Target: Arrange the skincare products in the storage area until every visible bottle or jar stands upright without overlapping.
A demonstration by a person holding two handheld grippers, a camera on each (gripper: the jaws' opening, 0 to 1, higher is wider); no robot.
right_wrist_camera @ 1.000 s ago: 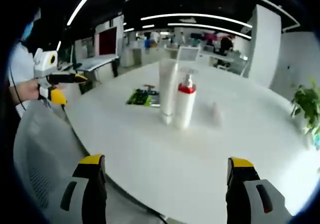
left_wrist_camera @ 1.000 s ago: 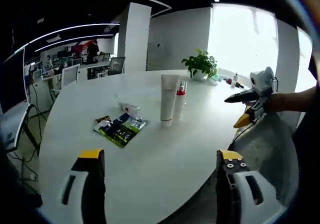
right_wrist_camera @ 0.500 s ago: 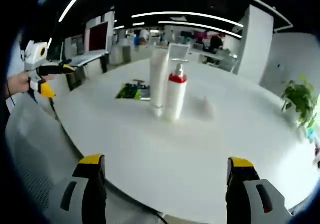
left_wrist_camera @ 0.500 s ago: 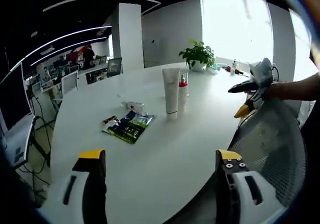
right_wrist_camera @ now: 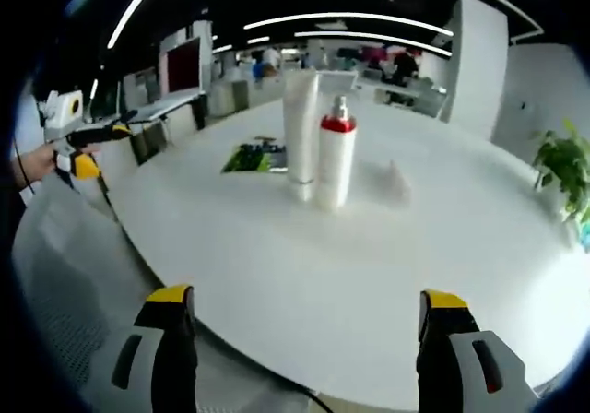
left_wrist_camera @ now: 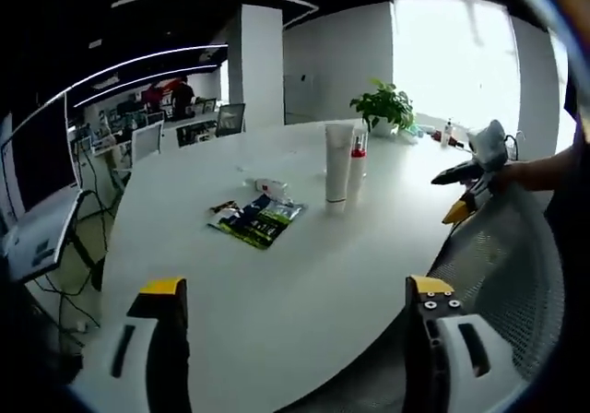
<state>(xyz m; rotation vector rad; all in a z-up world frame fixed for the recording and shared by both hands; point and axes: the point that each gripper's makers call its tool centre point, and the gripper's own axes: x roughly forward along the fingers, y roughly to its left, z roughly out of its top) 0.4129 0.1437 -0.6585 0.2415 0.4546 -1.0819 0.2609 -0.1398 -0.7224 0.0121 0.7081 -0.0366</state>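
A tall white tube (left_wrist_camera: 337,161) (right_wrist_camera: 299,135) stands upright on the round white table (left_wrist_camera: 277,275) (right_wrist_camera: 369,275), with a white pump bottle with a red collar (left_wrist_camera: 357,162) (right_wrist_camera: 336,160) upright right beside it. A green and black sachet (left_wrist_camera: 258,220) (right_wrist_camera: 251,159) lies flat nearby, and a small white item (left_wrist_camera: 270,187) rests behind it. My left gripper (left_wrist_camera: 300,358) is open over the near table edge, well short of the products. My right gripper (right_wrist_camera: 304,362) is open too, nothing between its jaws. Each gripper appears in the other's view, held by a hand: right gripper (left_wrist_camera: 470,173), left gripper (right_wrist_camera: 78,136).
A potted plant (left_wrist_camera: 387,111) (right_wrist_camera: 564,169) and small bottles (left_wrist_camera: 447,135) stand at the table's far side. A mesh chair back (left_wrist_camera: 502,265) (right_wrist_camera: 64,265) sits by the table edge. Office desks, chairs and a pillar (left_wrist_camera: 260,63) lie beyond.
Both cameras shifted a little; the products now sit slightly further right in the left gripper view and closer in the right gripper view. The products stayed put and both grippers stayed open.
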